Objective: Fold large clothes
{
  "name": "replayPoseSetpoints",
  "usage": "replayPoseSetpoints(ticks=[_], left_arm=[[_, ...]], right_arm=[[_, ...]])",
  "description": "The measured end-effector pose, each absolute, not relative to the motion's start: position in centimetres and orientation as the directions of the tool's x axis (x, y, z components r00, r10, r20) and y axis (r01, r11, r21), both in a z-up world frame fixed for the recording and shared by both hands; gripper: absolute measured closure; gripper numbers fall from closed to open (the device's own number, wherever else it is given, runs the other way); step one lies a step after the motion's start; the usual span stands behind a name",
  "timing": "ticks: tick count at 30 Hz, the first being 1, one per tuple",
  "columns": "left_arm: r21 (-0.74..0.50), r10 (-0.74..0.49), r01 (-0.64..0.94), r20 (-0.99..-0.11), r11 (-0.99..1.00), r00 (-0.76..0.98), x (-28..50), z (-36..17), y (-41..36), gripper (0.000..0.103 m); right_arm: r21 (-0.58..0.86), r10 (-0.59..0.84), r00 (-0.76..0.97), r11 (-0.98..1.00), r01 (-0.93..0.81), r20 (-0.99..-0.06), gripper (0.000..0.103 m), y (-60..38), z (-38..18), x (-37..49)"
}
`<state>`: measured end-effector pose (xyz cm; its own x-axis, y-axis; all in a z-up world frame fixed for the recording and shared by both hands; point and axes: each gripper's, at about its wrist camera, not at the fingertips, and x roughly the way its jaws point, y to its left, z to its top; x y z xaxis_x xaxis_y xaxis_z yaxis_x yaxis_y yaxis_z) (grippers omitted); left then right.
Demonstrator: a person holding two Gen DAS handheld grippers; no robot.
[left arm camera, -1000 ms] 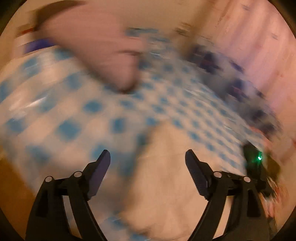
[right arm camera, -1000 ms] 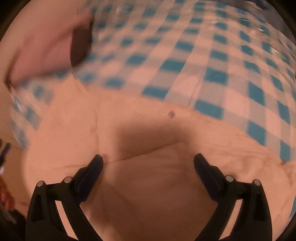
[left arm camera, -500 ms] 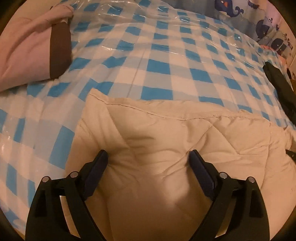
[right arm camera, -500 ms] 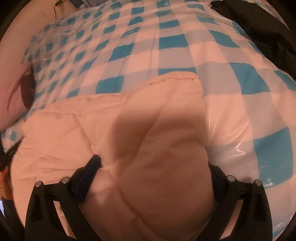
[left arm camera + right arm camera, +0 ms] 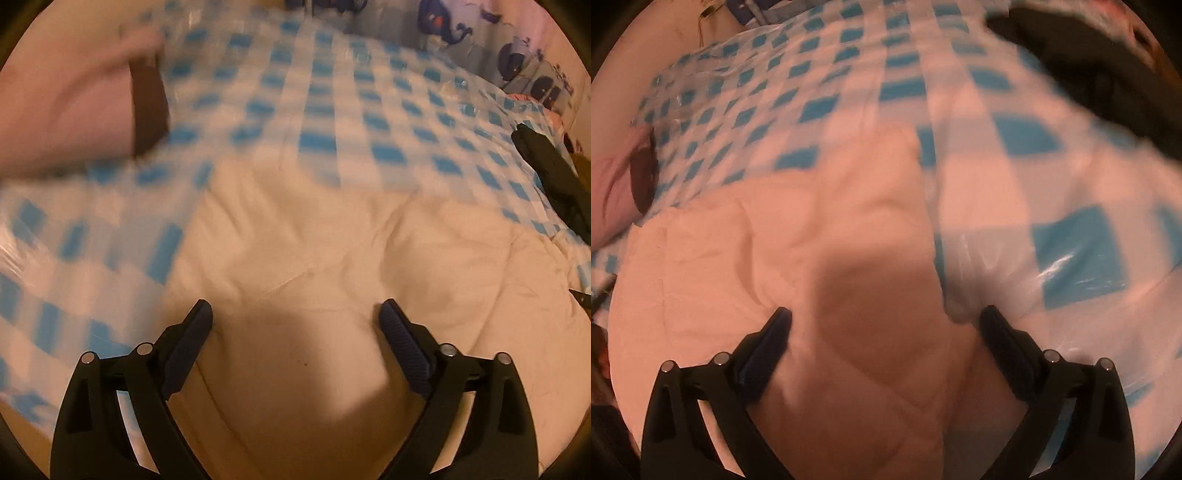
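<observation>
A cream quilted garment lies folded on a blue-and-white checked plastic cover. My left gripper is open and hovers just above the garment's near part, holding nothing. In the right wrist view the same cream garment fills the left and centre, its right edge by the checked cover. My right gripper is open over that right edge, holding nothing. Both views are blurred by motion.
A pink garment with a brown band lies at the far left, also seen in the right wrist view. A black garment lies at the right, also seen in the right wrist view. A whale-print cloth borders the back.
Both grippers have swung over the cream garment and stayed open. The left view has pulled back a little from the garment's far edge; the right view has shifted slightly along its right edge.
</observation>
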<state>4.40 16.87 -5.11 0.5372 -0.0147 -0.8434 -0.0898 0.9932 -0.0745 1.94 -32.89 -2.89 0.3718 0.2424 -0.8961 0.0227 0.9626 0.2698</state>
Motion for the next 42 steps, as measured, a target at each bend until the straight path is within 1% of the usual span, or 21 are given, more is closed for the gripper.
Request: replayPoseSetpoints(ticks=[2,4,7,10,11,13,14,16,20,21,23,25,26,28,30,32,33,35,37,40,42], left_arm=[[-0.067,0.005,-0.113,-0.843,0.991,0.538,4.3,-5.0,17.2,0.014],[-0.003,0.061,-0.114,-0.827,0.994,0.558,3.5,-3.9,16.5,0.014],[0.018,0.081,-0.114,-0.809,0.993,0.582,1.5,-2.6,16.1,0.014],[0.014,0.085,-0.123,-0.8,0.992,0.594,-1.2,-1.7,15.8,0.014],[0.015,0.083,-0.119,-0.805,0.993,0.588,-1.8,-1.7,15.7,0.014],[0.012,0.066,-0.101,-0.834,0.995,0.548,-1.9,-3.1,15.6,0.014],[0.003,0.056,-0.101,-0.843,0.995,0.534,-1.8,-3.6,15.7,0.014],[-0.008,0.063,-0.13,-0.845,0.991,0.53,-2.5,-2.8,16.0,0.014],[-0.021,0.05,-0.112,-0.8,0.994,0.598,-7.1,0.5,15.1,0.014],[-0.038,0.038,-0.113,-0.799,0.993,0.601,-8.2,0.6,15.1,0.014],[-0.082,0.009,-0.139,-0.831,0.987,0.556,-9.4,-0.8,15.5,0.014],[-0.129,-0.04,-0.155,-0.878,0.979,0.478,-8.8,-4.0,16.3,0.012],[-0.148,-0.054,-0.167,-0.884,0.975,0.464,-8.8,-4.3,16.6,0.012],[-0.195,-0.072,-0.215,-0.877,0.957,0.475,-9.3,-2.5,17.4,0.012],[-0.276,-0.13,-0.205,-0.837,0.939,0.532,-11.0,0.3,18.0,0.012],[-0.322,-0.158,-0.205,-0.812,0.924,0.562,-13.0,1.6,18.8,0.012],[-0.377,-0.196,-0.223,-0.801,0.899,0.566,-14.1,1.7,19.7,0.012],[-0.475,-0.257,-0.276,-0.782,0.835,0.568,-15.8,0.8,21.2,0.012],[-0.543,-0.292,-0.355,-0.775,0.761,0.561,-17.5,-1.4,22.7,0.012],[-0.609,-0.333,-0.468,-0.769,0.641,0.545,-19.3,-5.2,24.3,0.012],[-0.621,-0.32,-0.464,-0.754,0.631,0.573,-19.6,-5.9,24.5,0.012]], right_arm=[[0.251,0.215,0.421,0.967,0.033,-0.881,0.007,-32.8,-0.4,0.7],[0.266,0.24,0.465,0.964,-0.01,-0.852,0.007,-32.2,2.1,-0.9],[0.255,0.255,0.505,0.964,-0.072,-0.825,0.007,-31.3,4.8,-4.5],[0.216,0.232,0.423,0.973,-0.086,-0.876,0.007,-30.0,2.0,-6.0],[0.239,0.25,0.387,0.968,-0.076,-0.888,0.007,-30.1,0.1,-6.0],[0.35,0.338,0.361,0.936,-0.034,-0.869,0.006,-31.1,-2.3,-5.4],[0.373,0.356,0.355,0.927,-0.021,-0.864,0.006,-31.5,-2.3,-5.3],[0.341,0.321,0.376,0.94,-0.012,-0.869,0.006,-31.3,-0.3,-6.1],[0.302,0.312,0.445,0.948,-0.096,-0.839,0.006,-30.4,3.3,-9.2],[0.288,0.304,0.439,0.952,-0.105,-0.846,0.007,-30.3,3.1,-9.8],[0.258,0.28,0.34,0.96,-0.108,-0.898,0.006,-30.2,-0.5,-9.7],[0.341,0.354,0.312,0.935,-0.097,-0.882,0.005,-31.0,-2.8,-9.8],[0.361,0.371,0.306,0.928,-0.092,-0.876,0.006,-31.3,-2.7,-9.8],[0.351,0.358,0.321,0.933,-0.083,-0.877,0.006,-31.4,-1.1,-10.3],[0.333,0.352,0.367,0.936,-0.114,-0.861,0.006,-31.3,1.0,-11.1],[0.349,0.379,0.447,0.925,-0.153,-0.81,0.006,-30.6,3.9,-11.8],[0.362,0.396,0.476,0.917,-0.165,-0.785,0.006,-30.3,5.1,-11.4],[0.364,0.424,0.527,0.905,-0.22,-0.736,0.006,-27.7,7.4,-9.9],[0.355,0.455,0.524,0.891,-0.284,-0.72,0.006,-24.2,8.7,-7.4],[0.289,0.477,0.492,0.865,-0.41,-0.729,0.006,-15.2,9.5,-2.8],[0.251,0.473,0.451,0.847,-0.468,-0.757,0.006,-9.5,8.7,-0.3]])
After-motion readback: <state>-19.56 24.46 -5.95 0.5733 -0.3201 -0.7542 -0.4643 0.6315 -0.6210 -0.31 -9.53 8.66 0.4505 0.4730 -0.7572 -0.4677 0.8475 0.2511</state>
